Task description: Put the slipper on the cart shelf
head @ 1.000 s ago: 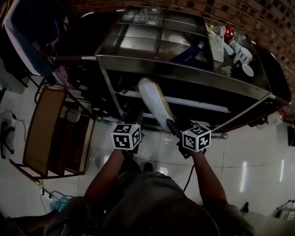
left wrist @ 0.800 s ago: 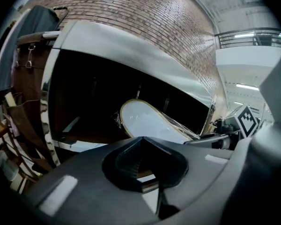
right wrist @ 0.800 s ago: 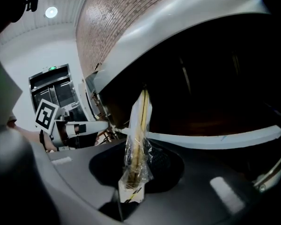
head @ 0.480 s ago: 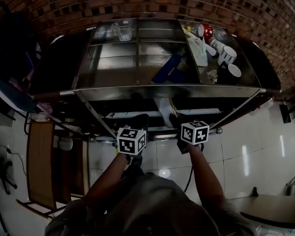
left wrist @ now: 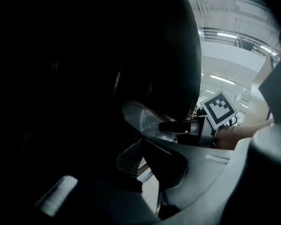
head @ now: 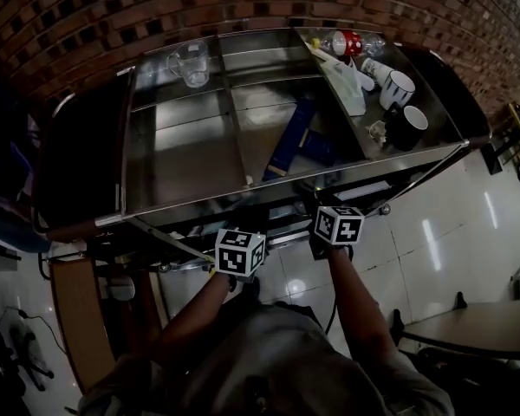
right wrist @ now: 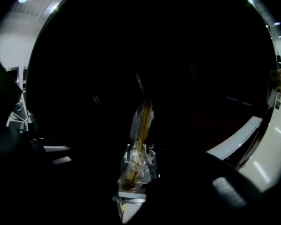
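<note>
Head view: from high above, facing steeply down onto the cart point(head: 186, 159) top, well apart. Left gripper view: low, close, mostly dark, slipper point(left wrist: 140, 118) at mid-frame. Right gripper view: nearer still, looking along that same slipper point(right wrist: 139, 139), lower centre.

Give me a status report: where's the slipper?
Right gripper: jaws shut on wrapped slipper. Left gripper: jaws apart, empty. Slipper under cart top; shelf too dark to check.

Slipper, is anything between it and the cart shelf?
Nothing visible. The slipper, gripped in the right claw, points into the space under the cart top, which is too dark to be sure.
</note>
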A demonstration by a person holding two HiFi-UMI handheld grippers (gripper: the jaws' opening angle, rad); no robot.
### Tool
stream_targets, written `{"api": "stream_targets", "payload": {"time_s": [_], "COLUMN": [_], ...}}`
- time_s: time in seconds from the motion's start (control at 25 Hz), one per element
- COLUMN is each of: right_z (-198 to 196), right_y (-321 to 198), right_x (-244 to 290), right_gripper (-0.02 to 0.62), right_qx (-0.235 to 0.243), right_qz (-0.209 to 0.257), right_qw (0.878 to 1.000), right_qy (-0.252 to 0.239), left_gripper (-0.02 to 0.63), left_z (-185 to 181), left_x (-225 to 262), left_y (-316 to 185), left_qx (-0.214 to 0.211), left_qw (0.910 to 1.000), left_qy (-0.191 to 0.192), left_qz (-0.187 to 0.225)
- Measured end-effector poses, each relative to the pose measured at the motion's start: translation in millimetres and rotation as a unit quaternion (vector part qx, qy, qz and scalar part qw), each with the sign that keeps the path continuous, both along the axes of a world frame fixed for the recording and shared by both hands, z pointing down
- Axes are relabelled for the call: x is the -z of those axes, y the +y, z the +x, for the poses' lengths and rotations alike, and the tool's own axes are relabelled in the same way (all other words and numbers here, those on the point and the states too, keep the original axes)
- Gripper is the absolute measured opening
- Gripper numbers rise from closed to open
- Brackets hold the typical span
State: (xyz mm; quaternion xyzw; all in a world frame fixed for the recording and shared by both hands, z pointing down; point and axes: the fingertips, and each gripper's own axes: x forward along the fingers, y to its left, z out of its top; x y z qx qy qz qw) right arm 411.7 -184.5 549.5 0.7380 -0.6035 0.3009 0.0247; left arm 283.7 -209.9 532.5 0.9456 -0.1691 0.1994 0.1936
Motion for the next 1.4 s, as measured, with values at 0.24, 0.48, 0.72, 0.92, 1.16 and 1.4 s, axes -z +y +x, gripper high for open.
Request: {"api": "stream_targets", "payload": {"time_s": [0.24,0.48,0.72,0.92,1.16,1.4], "right_z": [10,8,12,15,27,40], "right_y": [-7,-5,19,34,46,78], "right_x": [-7,0,2,-3,14,47], "right_gripper": [0.110,0.259,0.356,0.470,0.488,0.243], "right_qx": [-0.030,-0.008,0.018,0.042,0.038,0.012], "right_qz": [-0.015,0.005,-0.013,-0.033,-0.010,0.032], "right_qw": [0.998,0.998,0.997,0.995,0.996,0.995], "right_qy": [0.061,0.067,0.073,0.081,0.085,0.090], "left_gripper": [0.008,0.008,0.008,0.008,0.008,0.008], "left_z": [10,24,34,42,51,71], "left_x": [-15,-11,-2,4,12,27], "left_y": [15,34,48,53,64,72], "left_qx": [-0.051,-0.071,-0.060,-0.045,-0.049,-0.064], "left_qw": [0.9985,0.9974,0.9982,0.9990,0.9988,0.9977], "left_qy": [-0.017,-0.014,-0.004,-0.003,0.002,0.017], "left_qz": [-0.009,-0.007,-0.008,-0.005,0.004,0.015]}}
